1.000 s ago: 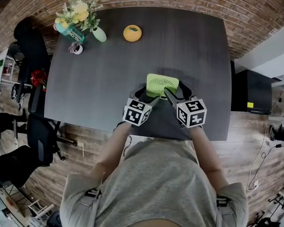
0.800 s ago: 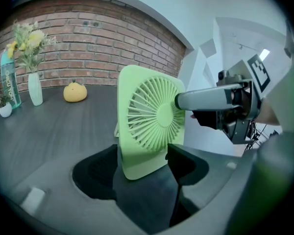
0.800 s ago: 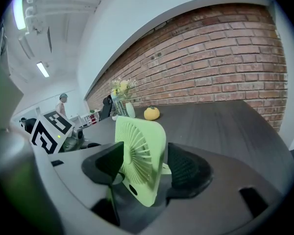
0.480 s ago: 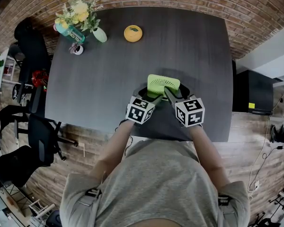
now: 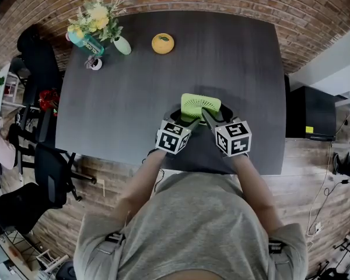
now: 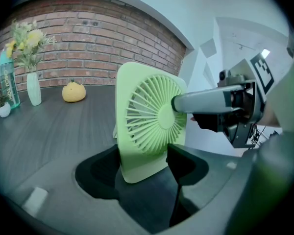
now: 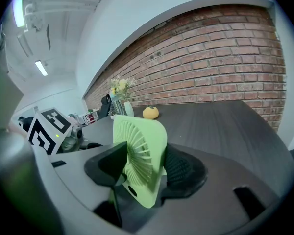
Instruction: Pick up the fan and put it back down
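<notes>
A light green square fan [image 5: 200,105] stands upright on the dark table [image 5: 128,104], close to the front edge. In the right gripper view the fan [image 7: 139,155] sits between the jaws of my right gripper [image 7: 144,168]. These jaws have just been closing, and one pad now lies on the grille and the other on the back. In the left gripper view my left gripper [image 6: 142,165] has its jaws wide on either side of the fan's [image 6: 149,116] lower corner. Seen from the head, the left gripper [image 5: 184,116] and the right gripper [image 5: 213,116] flank the fan.
At the table's far left are an orange round object [image 5: 163,42], a pale vase with flowers [image 5: 121,44], a teal bottle [image 5: 88,41] and a small pot [image 5: 95,61]. Black chairs [image 5: 46,168] stand left of the table. A dark cabinet [image 5: 309,112] is on the right.
The left gripper has edged slightly closer to the fan. The right gripper has stayed where it was. The fan still stands in the same spot.
</notes>
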{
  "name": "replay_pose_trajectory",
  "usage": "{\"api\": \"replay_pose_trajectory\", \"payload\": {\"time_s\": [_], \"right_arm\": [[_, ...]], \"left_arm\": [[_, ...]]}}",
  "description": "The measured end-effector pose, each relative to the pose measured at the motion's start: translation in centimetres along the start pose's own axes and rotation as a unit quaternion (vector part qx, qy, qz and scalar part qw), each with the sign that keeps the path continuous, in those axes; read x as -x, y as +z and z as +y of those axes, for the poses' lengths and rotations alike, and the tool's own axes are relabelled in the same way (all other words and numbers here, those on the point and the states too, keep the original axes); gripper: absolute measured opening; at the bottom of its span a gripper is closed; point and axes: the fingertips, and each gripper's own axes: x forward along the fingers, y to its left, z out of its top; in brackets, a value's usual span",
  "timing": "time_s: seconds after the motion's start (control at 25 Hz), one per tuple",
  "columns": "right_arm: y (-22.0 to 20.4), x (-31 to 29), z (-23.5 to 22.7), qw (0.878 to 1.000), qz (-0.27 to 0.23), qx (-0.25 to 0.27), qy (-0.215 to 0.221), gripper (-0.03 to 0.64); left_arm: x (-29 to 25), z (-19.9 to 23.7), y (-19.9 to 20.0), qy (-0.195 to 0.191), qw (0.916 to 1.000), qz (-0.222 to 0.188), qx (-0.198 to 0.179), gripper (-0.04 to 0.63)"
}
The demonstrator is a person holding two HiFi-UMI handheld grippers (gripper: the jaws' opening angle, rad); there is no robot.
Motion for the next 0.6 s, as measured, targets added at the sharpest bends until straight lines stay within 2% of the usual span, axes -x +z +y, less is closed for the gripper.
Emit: {"api": "replay_pose_trajectory", "payload": {"time_s": [0.28,0.6], "right_arm": [[0.2,0.4,0.3,1.0,0.001,0.002,-0.002,0.224],[1.9,1.3,1.4,1.0,-0.015,0.017,0.003,0.224]], "left_arm": [[0.3,-0.2,0.1,0.0,1.0,0.001,-0.002,0.305],[1.9,-0.2,1.4,0.012,0.9997,-0.02,-0.009,0.305]]}}
